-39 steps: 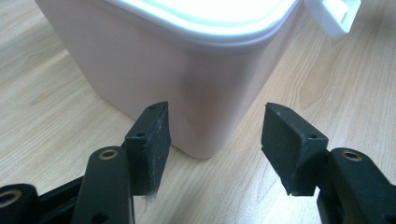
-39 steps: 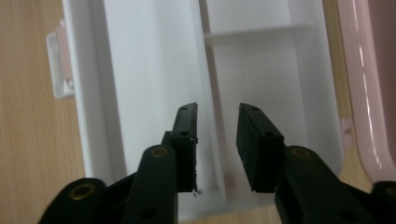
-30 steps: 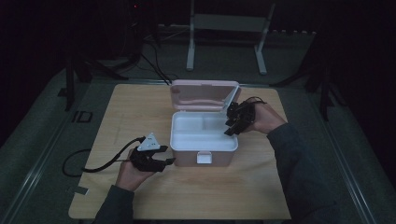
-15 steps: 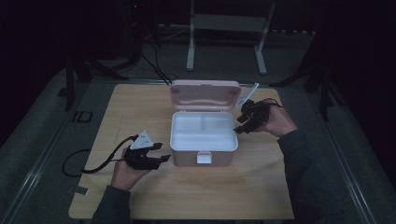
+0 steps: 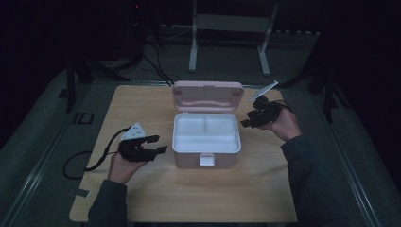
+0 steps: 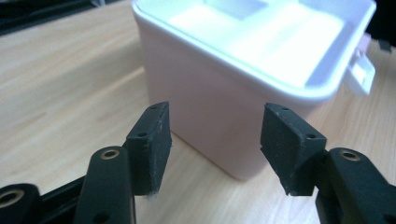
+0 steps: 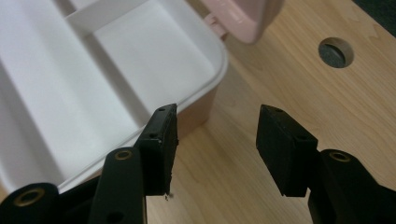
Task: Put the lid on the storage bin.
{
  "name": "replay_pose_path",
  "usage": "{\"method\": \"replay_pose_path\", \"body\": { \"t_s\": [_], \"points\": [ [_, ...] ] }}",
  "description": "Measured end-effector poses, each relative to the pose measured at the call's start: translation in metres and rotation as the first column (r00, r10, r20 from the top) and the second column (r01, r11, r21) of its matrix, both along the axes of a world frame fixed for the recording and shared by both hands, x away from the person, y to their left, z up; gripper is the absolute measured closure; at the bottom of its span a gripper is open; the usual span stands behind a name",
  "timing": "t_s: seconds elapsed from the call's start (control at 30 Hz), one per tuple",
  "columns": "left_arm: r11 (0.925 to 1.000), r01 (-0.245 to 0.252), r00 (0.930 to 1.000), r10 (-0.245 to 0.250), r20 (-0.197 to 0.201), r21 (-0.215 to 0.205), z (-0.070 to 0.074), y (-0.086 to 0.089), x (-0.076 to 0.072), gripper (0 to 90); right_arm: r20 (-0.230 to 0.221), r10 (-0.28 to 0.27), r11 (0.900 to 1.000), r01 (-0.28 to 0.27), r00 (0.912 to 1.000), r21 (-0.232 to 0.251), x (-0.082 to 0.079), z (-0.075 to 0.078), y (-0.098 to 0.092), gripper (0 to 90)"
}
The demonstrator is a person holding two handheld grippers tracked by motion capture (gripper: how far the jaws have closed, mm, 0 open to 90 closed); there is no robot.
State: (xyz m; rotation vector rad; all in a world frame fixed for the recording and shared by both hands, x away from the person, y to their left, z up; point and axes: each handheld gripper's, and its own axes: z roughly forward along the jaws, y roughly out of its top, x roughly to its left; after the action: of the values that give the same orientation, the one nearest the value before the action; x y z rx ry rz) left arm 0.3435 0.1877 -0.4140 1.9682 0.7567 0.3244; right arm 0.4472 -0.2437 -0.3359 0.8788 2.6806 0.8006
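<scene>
A pink lunch box (image 5: 189, 161) stands mid-table, its lid (image 5: 208, 97) tipped back and open, its white divided tray (image 5: 205, 135) empty. My left gripper (image 5: 158, 144) hovers open just left of the box's front corner. In the left gripper view the left gripper (image 6: 215, 121) faces the box's pink wall (image 6: 196, 79) with nothing between its pads. My right gripper (image 5: 246, 121) is held off the box's right side. Its jaws have just been opening and are empty. In the right gripper view the right gripper (image 7: 217, 121) hangs over bare wood beside the tray's rim (image 7: 205, 79).
The wooden table (image 5: 189, 198) has a round hole (image 7: 335, 52) near the lid's corner. The box's latch (image 5: 205, 160) faces the near edge. A black cable (image 5: 80, 165) trails off the left gripper. A metal stand (image 5: 227, 28) stands on the dark floor behind.
The right hand has drawn away to the right from the box's rim. The left hand has shifted slightly left and away from the near edge.
</scene>
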Motion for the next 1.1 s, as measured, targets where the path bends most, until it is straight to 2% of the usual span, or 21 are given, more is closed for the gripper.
{"method": "replay_pose_path", "body": {
  "t_s": [0.13, 0.37, 0.63, 0.73, 0.93, 1.1],
  "points": [
    [0.9995, -0.017, 0.9998, 0.017, 0.011, -0.026, 0.009, 0.005, 0.013, 46.0, 0.013, -0.015, 1.0, 0.015, 0.9998, 0.012, 0.003, -0.001, 0.0, 49.2],
    [0.999, -0.04, 0.9987, 0.041, 0.029, -0.02, 0.023, 0.005, 0.035, 49.4, 0.026, -0.054, 0.998, 0.053, 0.9982, 0.029, 0.008, 0.003, -0.002, 51.3],
    [0.9971, -0.064, 0.9979, 0.065, 0.006, -0.04, 0.038, 0.007, 0.061, 55.2, 0.042, -0.073, 0.996, 0.071, 0.9964, 0.06, 0.013, 0.014, -0.003, 52.4],
    [0.998, -0.054, 0.9985, 0.054, -0.002, -0.033, 0.045, 0.006, 0.067, 59.8, 0.053, -0.079, 0.995, 0.075, 0.9955, 0.069, 0.015, 0.02, -0.002, 52.3],
    [0.9986, -0.05, 0.9987, 0.05, -0.001, -0.015, 0.053, 0.004, 0.076, 61.5, 0.053, -0.108, 0.991, 0.103, 0.9927, 0.089, 0.022, 0.025, -0.003, 53.3],
    [0.9973, -0.069, 0.9976, 0.069, 0.003, -0.024, 0.06, 0.004, 0.083, 63.3, 0.056, -0.119, 0.988, 0.113, 0.9913, 0.102, 0.025, 0.029, -0.003, 53.4]
  ]
}}
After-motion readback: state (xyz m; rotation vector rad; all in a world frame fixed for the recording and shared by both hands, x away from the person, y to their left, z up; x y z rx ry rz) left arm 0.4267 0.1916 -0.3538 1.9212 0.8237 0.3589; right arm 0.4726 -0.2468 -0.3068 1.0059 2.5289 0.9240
